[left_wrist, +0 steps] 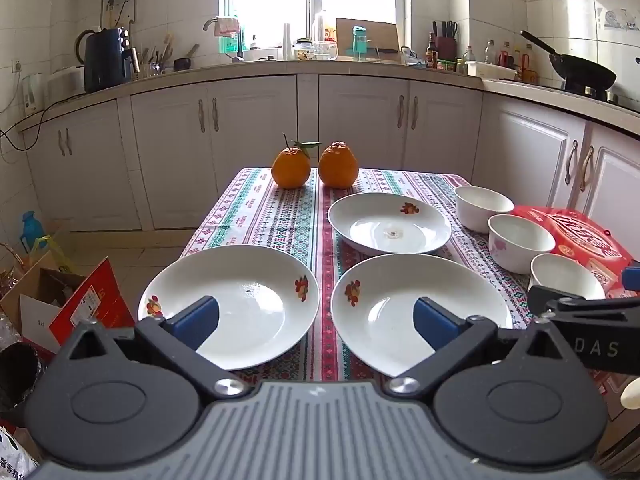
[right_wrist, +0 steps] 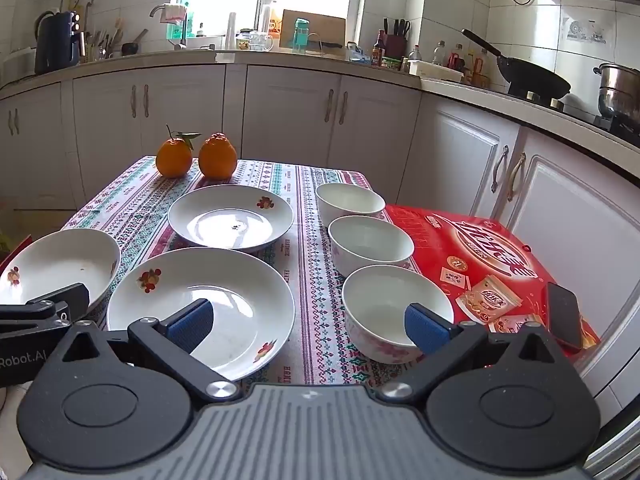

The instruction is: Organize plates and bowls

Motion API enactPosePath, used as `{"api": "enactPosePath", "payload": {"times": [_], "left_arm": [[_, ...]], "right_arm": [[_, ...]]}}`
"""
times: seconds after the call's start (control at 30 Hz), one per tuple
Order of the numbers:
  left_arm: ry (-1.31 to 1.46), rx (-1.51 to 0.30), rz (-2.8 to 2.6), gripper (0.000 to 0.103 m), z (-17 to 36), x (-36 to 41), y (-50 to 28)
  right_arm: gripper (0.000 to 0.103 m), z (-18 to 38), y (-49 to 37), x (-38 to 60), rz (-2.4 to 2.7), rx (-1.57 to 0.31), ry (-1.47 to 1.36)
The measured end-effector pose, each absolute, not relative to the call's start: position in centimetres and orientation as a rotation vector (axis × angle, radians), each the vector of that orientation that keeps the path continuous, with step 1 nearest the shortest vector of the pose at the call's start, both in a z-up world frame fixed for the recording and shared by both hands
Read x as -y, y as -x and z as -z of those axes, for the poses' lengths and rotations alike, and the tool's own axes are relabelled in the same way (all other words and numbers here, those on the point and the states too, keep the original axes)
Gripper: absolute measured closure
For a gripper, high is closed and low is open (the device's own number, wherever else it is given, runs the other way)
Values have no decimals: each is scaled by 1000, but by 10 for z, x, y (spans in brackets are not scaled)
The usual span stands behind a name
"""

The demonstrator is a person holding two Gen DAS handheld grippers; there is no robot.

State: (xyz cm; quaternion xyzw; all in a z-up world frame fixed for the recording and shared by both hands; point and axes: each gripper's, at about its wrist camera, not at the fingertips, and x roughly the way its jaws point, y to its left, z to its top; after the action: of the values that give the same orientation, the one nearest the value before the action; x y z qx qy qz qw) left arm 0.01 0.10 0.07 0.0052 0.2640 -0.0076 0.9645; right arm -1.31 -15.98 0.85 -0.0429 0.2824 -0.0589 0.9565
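A kitchen with white cabinets; the worktop (left_wrist: 256,216) wears a patterned cloth. Three plates (left_wrist: 390,222) lie flat at frame centre, three bowls (right_wrist: 370,242) upright in a row at right. Left claw (left_wrist: 316,318) and right claw (right_wrist: 308,322) gape, holding nothing.

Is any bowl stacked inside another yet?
No, the three bowls stand apart in a row on the tablecloth beside the red box.

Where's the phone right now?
In the right wrist view, the black phone lies on the near right corner of the red box, to the right of the nearest bowl. The left wrist view doesn't show it.
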Motion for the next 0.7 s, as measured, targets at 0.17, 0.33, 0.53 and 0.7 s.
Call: {"api": "enactPosePath", "payload": {"times": [0.17,0.33,0.53,0.7], "left_arm": [[-7,-530,15,0,-3,-8,3],[-6,-534,18,0,-6,-15,7],[-9,-542,7,0,1,-2,-2],[-9,-542,7,0,1,-2,-2]], "right_arm": [[0,-9,13,159,126,-573,88],[0,-8,11,156,124,-577,97],[0,-11,13,160,127,-576,98],[0,-8,12,159,127,-577,100]]}}
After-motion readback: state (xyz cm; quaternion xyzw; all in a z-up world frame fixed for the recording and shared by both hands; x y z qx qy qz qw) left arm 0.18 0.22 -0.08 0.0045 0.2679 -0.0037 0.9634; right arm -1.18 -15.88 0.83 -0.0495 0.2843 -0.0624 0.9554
